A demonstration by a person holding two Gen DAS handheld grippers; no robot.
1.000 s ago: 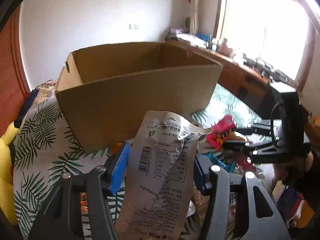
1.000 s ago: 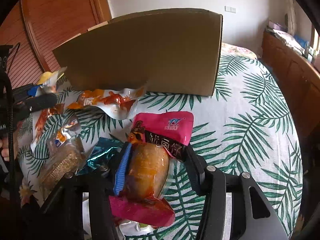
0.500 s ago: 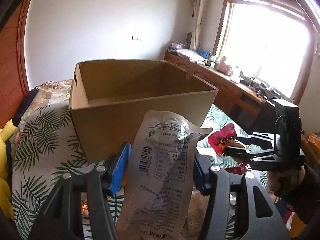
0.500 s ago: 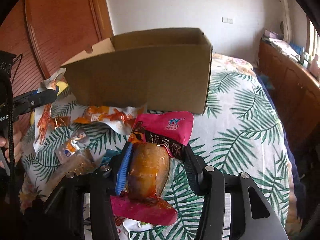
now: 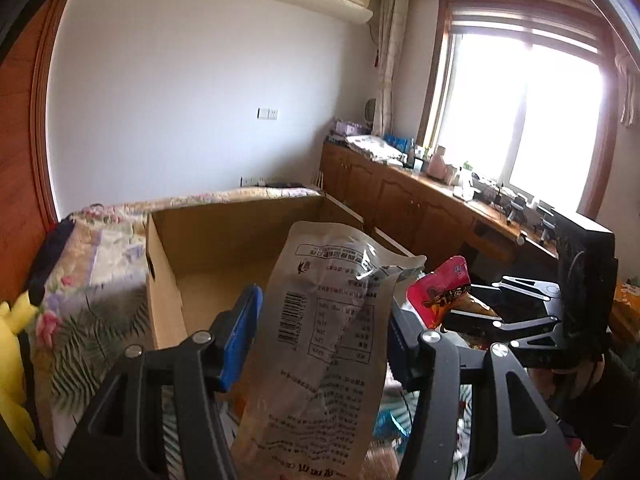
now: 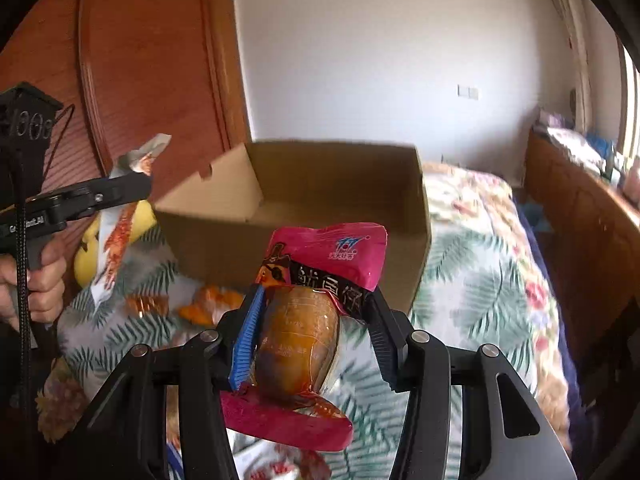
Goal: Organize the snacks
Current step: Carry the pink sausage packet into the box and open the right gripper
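My left gripper (image 5: 322,334) is shut on a silver snack pouch (image 5: 324,332) with a barcode, held up in front of the open cardboard box (image 5: 224,256). My right gripper (image 6: 310,330) is shut on a pink snack packet (image 6: 316,280) with an orange-brown piece inside, raised before the same box (image 6: 320,216). The box looks empty inside. In the left wrist view the right gripper (image 5: 472,312) and its pink packet (image 5: 440,292) are to the right. In the right wrist view the left gripper (image 6: 132,184) and the pouch (image 6: 116,236) are at the left.
The box stands on a bed with a palm-leaf cover (image 6: 480,280). Several loose snack packets (image 6: 208,308) lie on the cover below the grippers. A yellow plush toy (image 5: 12,340) lies at the left. A wooden cabinet (image 5: 420,208) runs under the window at the right.
Both grippers have risen with their packets. The box, seen side-on earlier, now sits lower in view with its inside showing.
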